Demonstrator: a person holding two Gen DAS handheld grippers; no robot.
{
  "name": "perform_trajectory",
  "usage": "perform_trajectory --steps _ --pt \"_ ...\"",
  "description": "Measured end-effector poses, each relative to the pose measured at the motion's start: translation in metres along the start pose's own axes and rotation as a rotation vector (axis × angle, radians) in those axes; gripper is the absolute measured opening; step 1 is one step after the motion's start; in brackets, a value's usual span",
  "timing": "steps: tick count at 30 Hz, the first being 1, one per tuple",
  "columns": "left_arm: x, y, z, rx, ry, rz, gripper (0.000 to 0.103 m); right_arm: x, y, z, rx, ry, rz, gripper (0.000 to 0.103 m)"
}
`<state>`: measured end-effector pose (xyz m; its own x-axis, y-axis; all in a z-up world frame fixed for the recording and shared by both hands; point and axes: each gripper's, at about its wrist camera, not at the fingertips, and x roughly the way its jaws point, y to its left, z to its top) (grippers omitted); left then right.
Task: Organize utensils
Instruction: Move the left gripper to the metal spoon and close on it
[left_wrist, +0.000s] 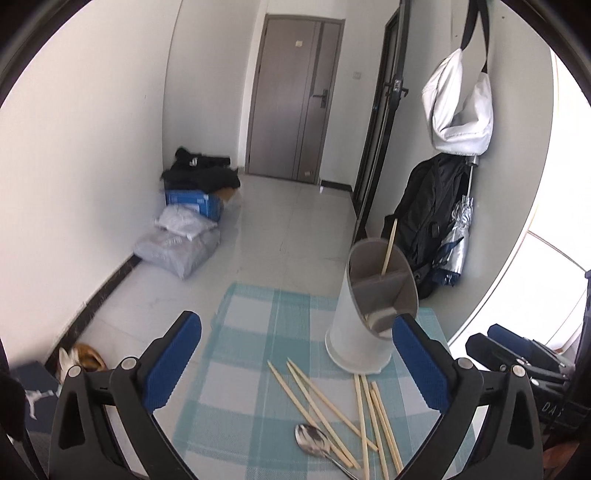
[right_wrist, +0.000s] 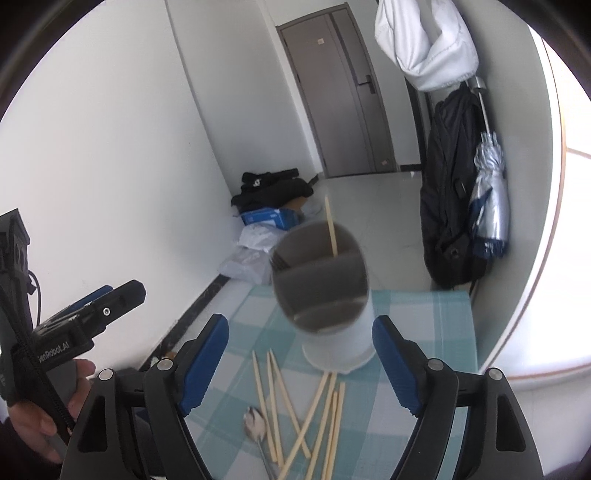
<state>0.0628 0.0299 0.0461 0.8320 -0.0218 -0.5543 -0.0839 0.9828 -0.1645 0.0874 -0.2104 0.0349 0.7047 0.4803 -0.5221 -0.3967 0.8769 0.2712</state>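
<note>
Several loose chopsticks (left_wrist: 325, 402) lie scattered on my checked tablecloth (left_wrist: 236, 332), just in front of the white divided holder (left_wrist: 354, 332), with a metal spoon (left_wrist: 314, 441) touching them. One chopstick (left_wrist: 389, 245) already stands in the holder's far compartment. My left gripper (left_wrist: 295, 362) and right gripper (right_wrist: 300, 363) both hover spread wide, holding nothing.

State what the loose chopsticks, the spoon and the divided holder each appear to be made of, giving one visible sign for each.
Chopsticks: probably bamboo or light wood; pale tan, matte, no gloss.
Spoon: metal, likely stainless steel; its bowl is shiny and mirrors the surroundings.
Holder: seemingly plastic; smooth, pale matte outer wall, grey inner dividers.
</note>
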Motion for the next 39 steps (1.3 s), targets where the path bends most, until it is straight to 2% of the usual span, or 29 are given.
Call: perform_trajectory --steps 8,16,20,25,27,32,36,39 --pt "0.014 0.011 -0.036 -0.048 0.096 0.006 0.102 0.008 -0.001 -0.035 0.002 0.047 -0.02 0.08" --pt "0.036 0.03 -0.063 -0.119 0.256 -0.098 0.102 0.025 0.0 -0.067 -0.015 0.121 -0.041 0.08" --pt "0.05 0.038 -0.078 -0.176 0.365 -0.171 0.102 0.039 -0.003 -0.081 -0.002 0.169 -0.044 0.08" --pt "0.069 0.045 -0.097 -0.236 0.487 -0.203 0.102 0.051 -0.003 -0.097 -0.015 0.224 -0.068 0.08" --pt "0.074 0.041 -0.103 -0.212 0.527 -0.194 0.102 0.05 -0.005 -0.098 -0.002 0.225 -0.073 0.08" --pt "0.08 0.023 -0.112 -0.127 0.568 -0.19 0.102 0.051 -0.012 -0.099 0.017 0.226 -0.078 0.08" --pt "0.088 0.015 -0.118 -0.081 0.605 -0.15 0.101 0.054 -0.016 -0.097 0.036 0.224 -0.072 0.08" --pt "0.086 0.007 -0.119 -0.048 0.596 -0.13 0.101 0.054 -0.015 -0.097 0.03 0.223 -0.067 0.08"
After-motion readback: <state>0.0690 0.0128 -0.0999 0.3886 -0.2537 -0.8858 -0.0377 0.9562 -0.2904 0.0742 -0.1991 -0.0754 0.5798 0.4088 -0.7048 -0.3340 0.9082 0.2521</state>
